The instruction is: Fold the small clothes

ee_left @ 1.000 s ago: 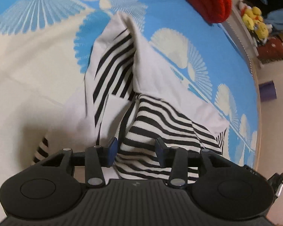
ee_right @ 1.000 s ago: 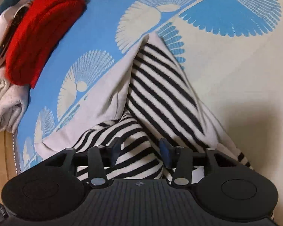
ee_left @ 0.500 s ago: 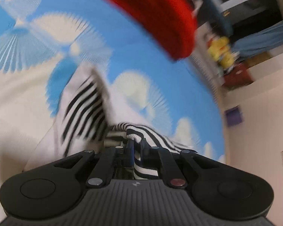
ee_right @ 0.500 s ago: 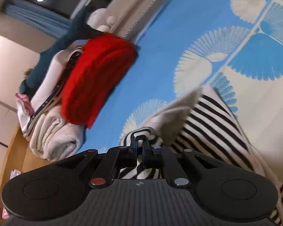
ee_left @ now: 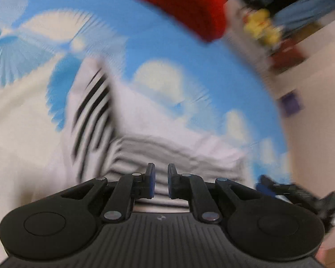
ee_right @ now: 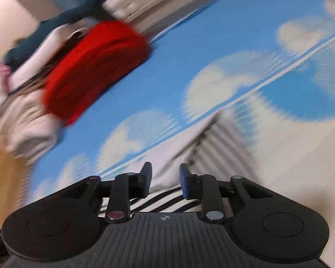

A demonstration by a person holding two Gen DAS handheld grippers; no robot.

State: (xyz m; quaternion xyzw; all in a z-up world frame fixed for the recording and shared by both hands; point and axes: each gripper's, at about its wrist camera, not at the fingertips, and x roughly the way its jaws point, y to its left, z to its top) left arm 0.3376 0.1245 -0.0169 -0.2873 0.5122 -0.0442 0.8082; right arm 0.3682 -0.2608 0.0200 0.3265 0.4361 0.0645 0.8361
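A small white garment with black stripes lies folded over on the blue and cream patterned bedspread. It also shows in the right wrist view. My left gripper is open by a narrow gap, with striped cloth seen between and below the fingers. My right gripper is open wider, just above the garment's near edge. Neither holds the cloth. Both views are blurred by motion.
A folded red knit lies on a pile of folded clothes at the bed's far edge; it also shows in the left wrist view. Yellow toys sit on a shelf beyond the bed.
Both grippers shut on the striped garment's edge, lifted it and carried it forward. Now both have opened and let go, and the cloth lies folded over itself.
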